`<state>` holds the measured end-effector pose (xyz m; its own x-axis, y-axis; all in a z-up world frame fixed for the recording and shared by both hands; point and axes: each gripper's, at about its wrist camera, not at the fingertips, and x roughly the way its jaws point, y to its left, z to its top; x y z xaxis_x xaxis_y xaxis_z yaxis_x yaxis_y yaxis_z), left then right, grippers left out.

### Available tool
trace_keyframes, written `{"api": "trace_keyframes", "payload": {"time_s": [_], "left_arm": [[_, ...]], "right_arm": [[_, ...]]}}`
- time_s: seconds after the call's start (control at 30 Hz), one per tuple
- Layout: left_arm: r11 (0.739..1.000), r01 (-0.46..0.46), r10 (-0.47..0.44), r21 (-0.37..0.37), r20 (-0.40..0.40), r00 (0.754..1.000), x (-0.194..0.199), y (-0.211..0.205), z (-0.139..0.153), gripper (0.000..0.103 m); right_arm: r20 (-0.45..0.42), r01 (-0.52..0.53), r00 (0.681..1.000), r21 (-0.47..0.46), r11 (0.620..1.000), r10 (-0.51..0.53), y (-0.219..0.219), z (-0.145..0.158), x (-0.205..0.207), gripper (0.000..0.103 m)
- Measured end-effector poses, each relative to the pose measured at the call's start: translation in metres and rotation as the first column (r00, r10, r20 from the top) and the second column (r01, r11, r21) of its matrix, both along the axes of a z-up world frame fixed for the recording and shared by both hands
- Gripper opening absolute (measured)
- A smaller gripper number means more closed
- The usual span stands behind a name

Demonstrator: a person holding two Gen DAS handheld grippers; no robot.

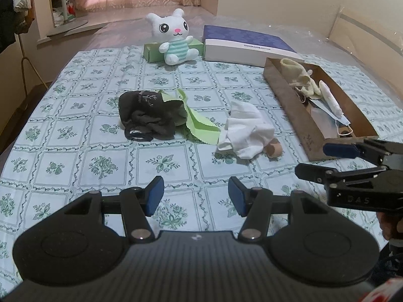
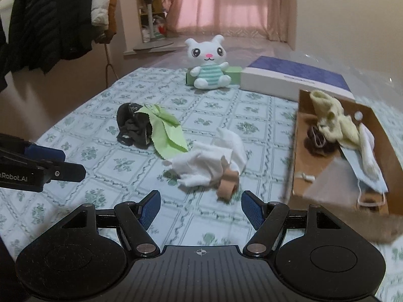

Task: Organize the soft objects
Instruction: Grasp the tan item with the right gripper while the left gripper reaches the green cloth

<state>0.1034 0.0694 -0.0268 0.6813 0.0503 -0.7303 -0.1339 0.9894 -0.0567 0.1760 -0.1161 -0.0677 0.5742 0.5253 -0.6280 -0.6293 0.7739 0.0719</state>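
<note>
A black cloth (image 1: 146, 115) (image 2: 132, 125) lies on the patterned bedsheet with a light green cloth (image 1: 199, 120) (image 2: 166, 133) partly over it. A crumpled white cloth (image 1: 246, 133) (image 2: 209, 166) lies beside a tan tape roll (image 1: 273, 151) (image 2: 228, 186). A brown cardboard box (image 1: 289, 100) (image 2: 299, 151) holds a yellow sock, a blue face mask and other soft items. My left gripper (image 1: 196, 196) is open and empty, short of the cloths. My right gripper (image 2: 199, 206) is open and empty, just before the tape roll; it also shows in the left wrist view (image 1: 312, 161).
A white plush bunny (image 1: 173, 37) (image 2: 209, 65) sits against a green box (image 1: 153, 52) at the far side. A purple-and-white flat box (image 1: 246, 45) (image 2: 294, 80) lies next to it. Coats (image 2: 50, 20) hang at the left. The bed edge drops off on the left.
</note>
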Motion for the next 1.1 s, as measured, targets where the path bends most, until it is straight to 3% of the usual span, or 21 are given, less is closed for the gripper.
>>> {"api": "trace_keyframes", "payload": {"time_s": [0.3, 0.47, 0.73, 0.83, 1.1], "left_arm": [[1.000, 0.026, -0.026, -0.003, -0.001, 1.000, 0.028, -0.002, -0.017, 0.052], [1.000, 0.020, -0.020, -0.003, -0.011, 1.000, 0.044, 0.000, -0.027, 0.052], [1.000, 0.009, -0.010, -0.010, -0.020, 1.000, 0.056, 0.007, -0.037, 0.052], [1.000, 0.009, -0.009, -0.011, -0.020, 1.000, 0.058, 0.007, -0.039, 0.052], [1.000, 0.015, -0.015, -0.017, -0.001, 1.000, 0.067, 0.009, -0.042, 0.052]], "right_arm": [[-0.004, 0.072, 0.997, -0.048, 0.996, -0.072, 0.011, -0.028, 0.030, 0.070], [-0.030, 0.118, 0.993, -0.032, 0.993, -0.118, 0.015, -0.042, 0.044, 0.050], [-0.057, 0.174, 0.983, -0.016, 0.985, -0.175, 0.020, -0.056, 0.061, 0.032], [-0.071, 0.174, 0.982, -0.014, 0.985, -0.175, 0.020, -0.060, 0.063, 0.018], [-0.030, 0.184, 0.983, 0.015, 0.983, -0.183, 0.013, -0.050, 0.058, 0.005]]}}
